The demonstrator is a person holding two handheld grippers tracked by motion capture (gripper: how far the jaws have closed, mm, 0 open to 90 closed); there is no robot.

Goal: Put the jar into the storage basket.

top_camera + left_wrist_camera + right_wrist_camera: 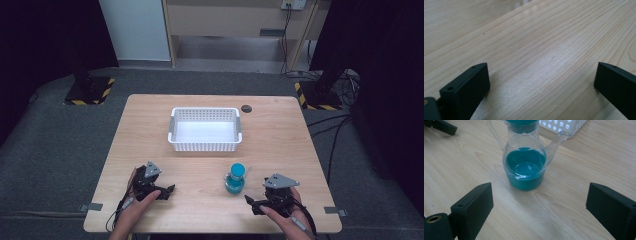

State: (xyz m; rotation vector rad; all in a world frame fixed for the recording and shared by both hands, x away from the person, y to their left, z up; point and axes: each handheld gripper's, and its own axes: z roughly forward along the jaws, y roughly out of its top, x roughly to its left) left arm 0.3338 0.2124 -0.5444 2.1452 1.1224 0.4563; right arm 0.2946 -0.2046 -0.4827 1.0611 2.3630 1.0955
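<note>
Grey carpet surrounds the pale wooden table (pixel 210 140), with dark curtains at either side and a light cabinet at the far wall. On the table, toward its far half, I see a white perforated basket (pixel 205 129) sitting square and holding nothing. Nearer to me, right of centre, stands a small clear teapot (pixel 235 179) with a teal lid and a teal base, upright, its handle and spout out to either side. From my right gripper view the teapot (pixel 525 167) sits straight ahead of the jaws, apart from them, with the basket's corner (pixel 560 125) just behind its spout. My right gripper (pixel 256 204) rests low at the near edge, just right of the teapot, and I read its jaws as spread wide with bare wood between them. My left gripper (pixel 167 191) lies near the table's near left, well apart from the teapot. Its jaws are also spread wide, and between them I see just wood grain (pixel 541 62). Neither gripper touches the teapot
</note>
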